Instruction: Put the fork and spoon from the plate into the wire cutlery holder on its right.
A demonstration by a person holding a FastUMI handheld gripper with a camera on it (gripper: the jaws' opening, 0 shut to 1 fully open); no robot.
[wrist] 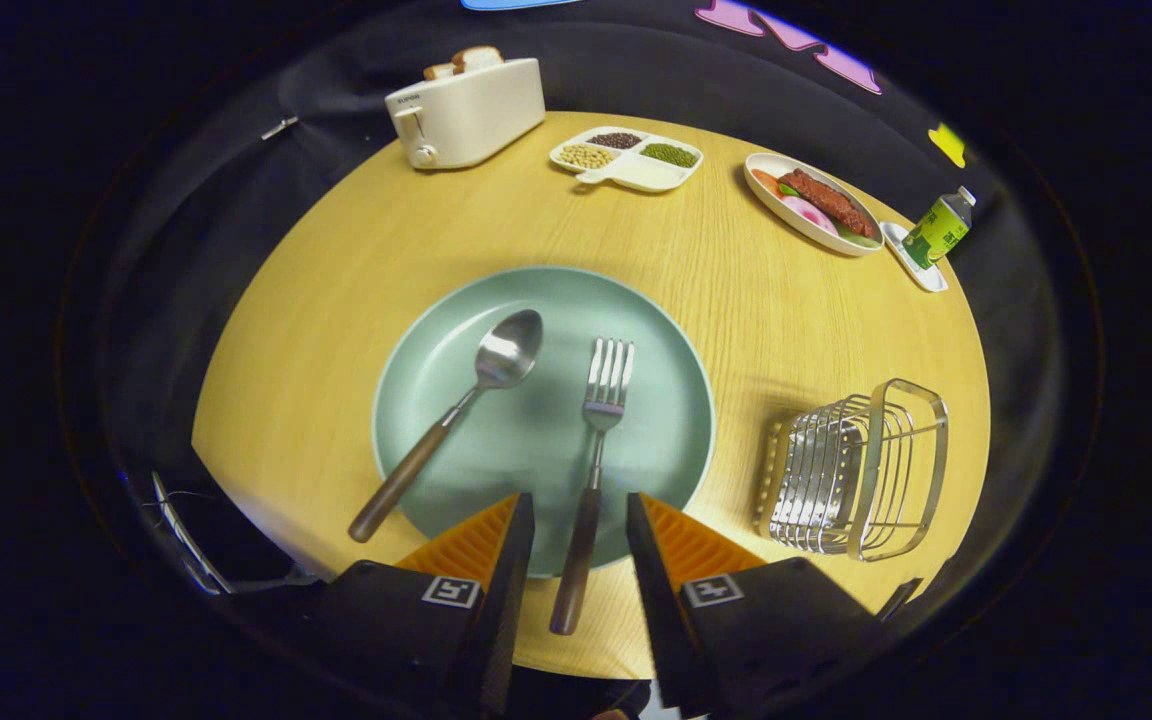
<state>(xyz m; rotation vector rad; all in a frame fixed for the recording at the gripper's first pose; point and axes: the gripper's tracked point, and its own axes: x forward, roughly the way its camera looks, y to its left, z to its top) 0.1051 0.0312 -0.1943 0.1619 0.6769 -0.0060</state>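
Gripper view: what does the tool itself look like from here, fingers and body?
The gripper has two wedge-shaped fingers with ribbed orange outer faces and flat black inner pads. Each finger sits on a blocky matte-black body, and each body carries a small square black-and-white fiducial marker near the finger's base. No cables or sleeve are visible.

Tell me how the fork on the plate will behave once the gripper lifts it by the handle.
The fork looks like rigid metal with a dark handle, so it should stay stiff. Its handle lies between the open gripper fingers, overhanging the green plate rim; held there, the tined end may dip. The smooth, narrow handle could slip or twist in the pads.
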